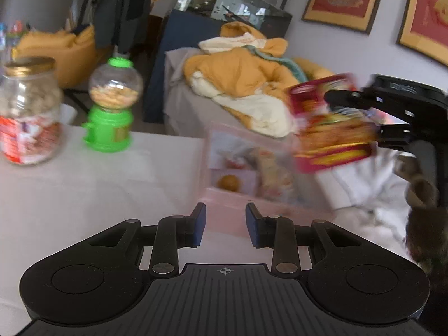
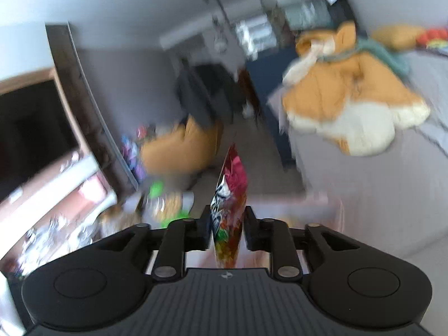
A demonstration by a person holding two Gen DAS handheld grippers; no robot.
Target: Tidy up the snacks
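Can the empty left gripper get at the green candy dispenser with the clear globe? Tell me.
Probably yes. The left gripper is open and holds nothing, and the green candy dispenser stands upright ahead to its left on the white table, with bare tabletop between them.

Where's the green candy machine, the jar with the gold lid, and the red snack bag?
green candy machine [image 1: 109, 133]: left wrist view, on its green base.
jar with the gold lid [image 1: 29, 117]: left wrist view, on its glass body.
red snack bag [image 1: 333, 137]: left wrist view, on its printed front.
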